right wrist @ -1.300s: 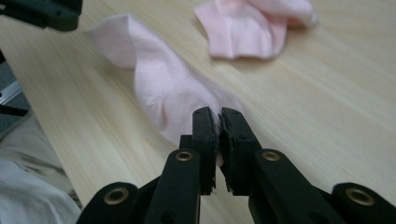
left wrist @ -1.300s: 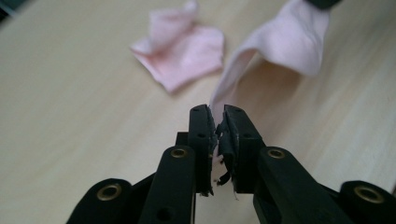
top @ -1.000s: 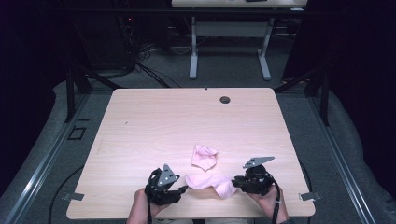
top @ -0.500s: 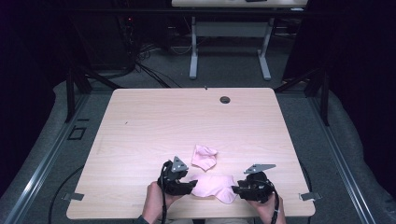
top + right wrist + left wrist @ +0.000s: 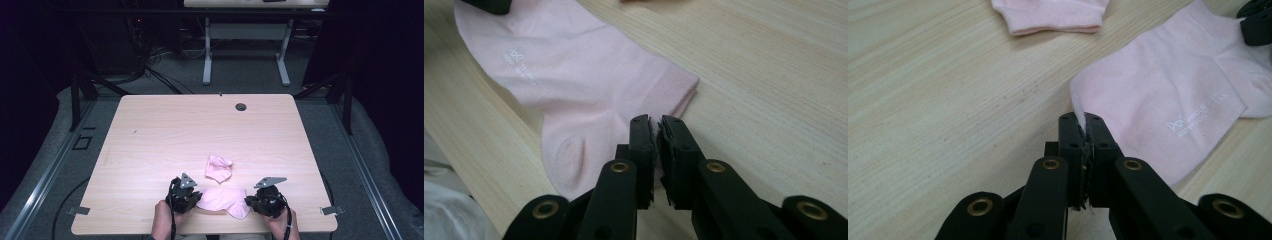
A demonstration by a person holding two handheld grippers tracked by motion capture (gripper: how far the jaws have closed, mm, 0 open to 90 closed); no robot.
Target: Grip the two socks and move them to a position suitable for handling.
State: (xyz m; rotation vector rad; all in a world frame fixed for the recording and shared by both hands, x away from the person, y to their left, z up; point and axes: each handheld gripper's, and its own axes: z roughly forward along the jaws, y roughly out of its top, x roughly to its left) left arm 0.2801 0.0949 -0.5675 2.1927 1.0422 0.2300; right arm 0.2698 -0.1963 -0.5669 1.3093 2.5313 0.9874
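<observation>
Both tools, left (image 5: 1083, 122) and right (image 5: 655, 125), have just closed, pinching opposite ends of the pink sock (image 5: 222, 200) (lying flat).

Tons of bare table (image 5: 165, 140) on the far side and to the left, easy pass thru there. Only stuff in the way: 2nd pink sock (image 5: 218, 168) just beyond the flat sock (image 5: 224, 201), plus a small grommet (image 5: 241, 106) near the far edge.

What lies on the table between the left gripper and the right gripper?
In the high view, a flat pink sock spans the stretch between the left gripper and the right gripper; each is shut on one end.
</observation>
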